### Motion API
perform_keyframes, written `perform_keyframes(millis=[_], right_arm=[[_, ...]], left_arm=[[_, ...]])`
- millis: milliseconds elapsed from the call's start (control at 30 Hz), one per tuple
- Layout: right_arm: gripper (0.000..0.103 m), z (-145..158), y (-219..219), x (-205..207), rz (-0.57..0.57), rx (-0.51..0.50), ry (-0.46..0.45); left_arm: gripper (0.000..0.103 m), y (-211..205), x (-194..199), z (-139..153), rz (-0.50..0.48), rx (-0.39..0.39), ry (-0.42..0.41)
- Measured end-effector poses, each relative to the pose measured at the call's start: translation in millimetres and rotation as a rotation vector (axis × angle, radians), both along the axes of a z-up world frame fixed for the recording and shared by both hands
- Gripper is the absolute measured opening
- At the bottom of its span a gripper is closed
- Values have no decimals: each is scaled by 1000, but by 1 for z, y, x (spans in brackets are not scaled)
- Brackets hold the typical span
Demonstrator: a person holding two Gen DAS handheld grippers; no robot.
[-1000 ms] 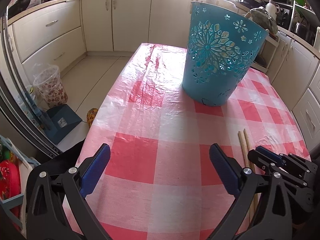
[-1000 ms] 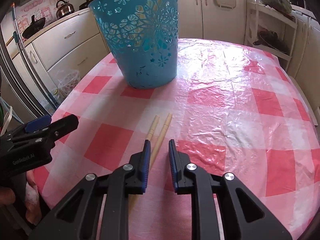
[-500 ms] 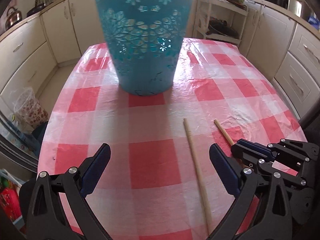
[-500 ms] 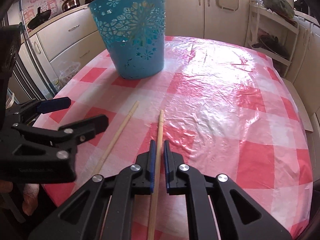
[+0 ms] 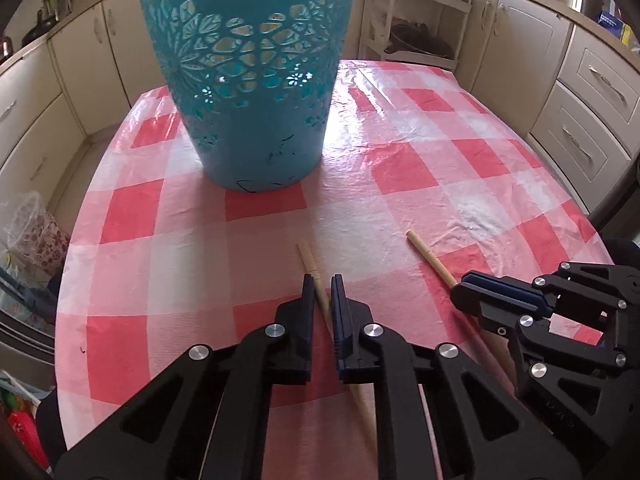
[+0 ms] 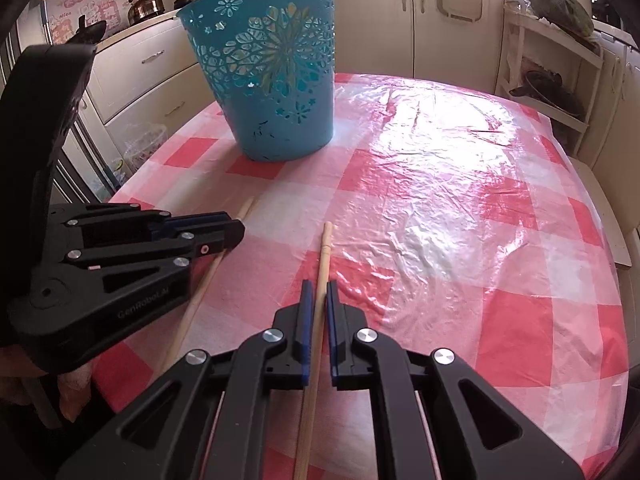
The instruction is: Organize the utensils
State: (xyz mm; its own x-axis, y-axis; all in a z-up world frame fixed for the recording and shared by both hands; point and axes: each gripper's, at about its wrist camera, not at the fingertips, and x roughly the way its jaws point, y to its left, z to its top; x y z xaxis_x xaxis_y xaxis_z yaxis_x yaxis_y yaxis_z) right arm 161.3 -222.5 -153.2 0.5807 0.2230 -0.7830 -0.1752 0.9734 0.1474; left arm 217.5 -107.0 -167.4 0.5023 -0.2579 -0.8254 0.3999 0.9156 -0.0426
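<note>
Left wrist view. Left gripper (image 5: 322,280) has just been closing; its blue pads now clamp a wooden chopstick (image 5: 310,261). This stick's long axis runs from about 11 o'clock, blunt end toward the bin, back to 5 o'clock under the gripper body. Whether it rests on the cloth or is raised, cannot tell. Turquoise cut-out plastic bin (image 5: 248,80) stands upright at 12 o'clock on the red-and-white checked tablecloth (image 5: 400,168), well apart from the stick's tip. Right gripper (image 5: 460,294) enters at 3 o'clock, clamped on the second chopstick (image 5: 428,256), which points to 10 o'clock. The two sticks lie apart, their far ends spread.

Right wrist view. Right gripper (image 6: 317,286) is closed on the second chopstick (image 6: 325,248), pads pressing both sides. Long axis nearly vertical in frame, free end at 12 o'clock, tail running out at 6. Left gripper (image 6: 240,236) at 9 o'clock is closed over the first chopstick (image 6: 246,207), whose tip pokes out toward 1 o'clock, toward the bin (image 6: 276,92). Bin at 11 o'clock, upright on the tablecloth (image 6: 460,184).
</note>
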Motion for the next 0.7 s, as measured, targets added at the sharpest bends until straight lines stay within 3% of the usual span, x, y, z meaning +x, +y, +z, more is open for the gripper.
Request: perform_keyframes(millis=[200,267,333,400,433,467,600,700], right_arm=[[10,-2,8,7,25,-8,28],[10,-2,10,6,37,-29,20],[9,-1,8,5,34,-21,19],[7,-1,6,5,24,-18,13],[6,-1,4,5,15,-13,10],[6,-1,2,5,4,-8,5],[6,3,-10,5,-40,26,-29],[6,-2,-14,7,-53,46,-7]], left_arm=[[9,8,4,1,-44,30,8],[29,4,6,1,-32,58,4],[30,4,7,0,-18,62,-3],[23,4,6,0,-25,57,-13],[11,3,5,0,-32,58,-20],[6,2,4,0,-41,59,-23],[5,3,1,2,-44,40,-22],[5,14,-4,16,-46,-42,-24]])
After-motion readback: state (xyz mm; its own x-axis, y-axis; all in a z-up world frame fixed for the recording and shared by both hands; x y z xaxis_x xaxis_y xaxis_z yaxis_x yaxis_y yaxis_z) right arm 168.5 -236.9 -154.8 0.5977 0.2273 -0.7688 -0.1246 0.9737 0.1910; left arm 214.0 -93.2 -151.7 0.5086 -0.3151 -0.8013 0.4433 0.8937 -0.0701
